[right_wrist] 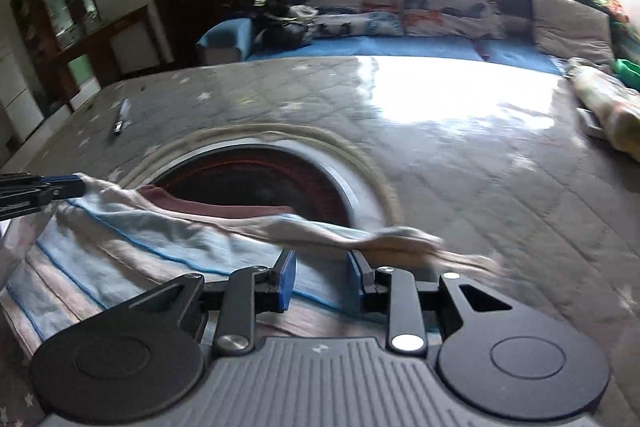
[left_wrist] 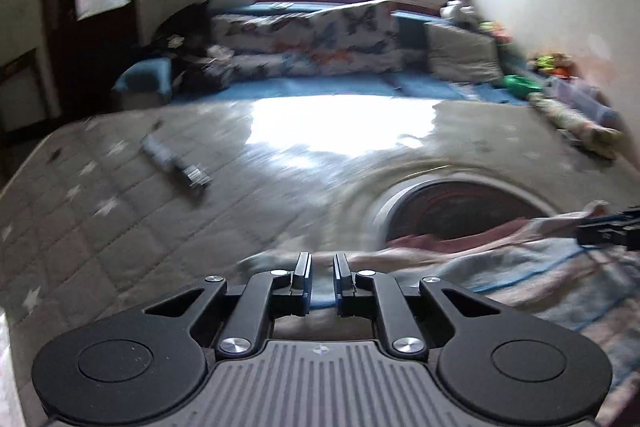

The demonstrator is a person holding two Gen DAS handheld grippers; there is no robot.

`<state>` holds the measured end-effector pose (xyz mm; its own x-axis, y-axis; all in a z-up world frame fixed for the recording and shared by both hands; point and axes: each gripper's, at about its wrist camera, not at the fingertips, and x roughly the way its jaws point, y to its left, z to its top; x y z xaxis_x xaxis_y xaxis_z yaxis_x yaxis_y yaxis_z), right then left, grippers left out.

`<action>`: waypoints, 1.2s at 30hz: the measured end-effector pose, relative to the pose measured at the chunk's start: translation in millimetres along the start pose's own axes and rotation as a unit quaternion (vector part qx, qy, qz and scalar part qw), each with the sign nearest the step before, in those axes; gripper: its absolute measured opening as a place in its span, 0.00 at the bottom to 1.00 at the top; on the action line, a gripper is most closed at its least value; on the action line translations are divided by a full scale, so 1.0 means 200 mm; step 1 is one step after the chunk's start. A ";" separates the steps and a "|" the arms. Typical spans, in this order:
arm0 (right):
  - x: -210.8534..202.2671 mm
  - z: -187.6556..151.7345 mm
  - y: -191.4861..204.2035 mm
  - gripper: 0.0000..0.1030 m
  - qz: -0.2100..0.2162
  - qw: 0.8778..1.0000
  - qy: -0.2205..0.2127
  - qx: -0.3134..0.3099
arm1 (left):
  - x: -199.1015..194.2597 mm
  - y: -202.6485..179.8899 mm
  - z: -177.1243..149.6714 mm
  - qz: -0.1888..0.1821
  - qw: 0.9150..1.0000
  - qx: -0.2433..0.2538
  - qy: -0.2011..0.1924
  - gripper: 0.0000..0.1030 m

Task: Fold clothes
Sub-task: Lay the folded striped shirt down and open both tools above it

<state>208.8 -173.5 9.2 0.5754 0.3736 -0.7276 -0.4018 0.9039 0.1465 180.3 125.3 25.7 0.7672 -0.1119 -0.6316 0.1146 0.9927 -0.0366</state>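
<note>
Where it lies rumpled on the bed (right_wrist: 500, 163), the striped cloth (right_wrist: 132, 247) hangs pinched in the left gripper (right_wrist: 76, 185); right gripper (right_wrist: 322, 277) jaws gape at six o'clock.

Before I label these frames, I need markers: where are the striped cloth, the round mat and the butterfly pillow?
striped cloth (right_wrist: 132, 247): right wrist view, blue-lined middle.
round mat (right_wrist: 256, 179): right wrist view, dark centre.
butterfly pillow (right_wrist: 448, 1): right wrist view, printed front.

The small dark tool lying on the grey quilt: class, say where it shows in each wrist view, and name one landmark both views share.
Left wrist view: the tool lies left of centre on the quilt, blurred, far left of the round mat.
Right wrist view: the tool lies small at upper left, beyond the round mat.
Shared landmark: the butterfly cushions under the window.
</note>
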 end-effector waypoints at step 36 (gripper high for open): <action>-0.12 -0.33 0.81 0.42 0.083 0.974 0.024 -0.207 | -0.53 0.05 -0.48 0.060 0.988 -0.137 0.037 0.66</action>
<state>83.0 -49.6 6.0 0.4479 0.4879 -0.7493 -0.7455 0.6664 -0.0117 39.6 150.8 18.0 0.7157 0.0006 -0.6984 -0.1569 0.9746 -0.1599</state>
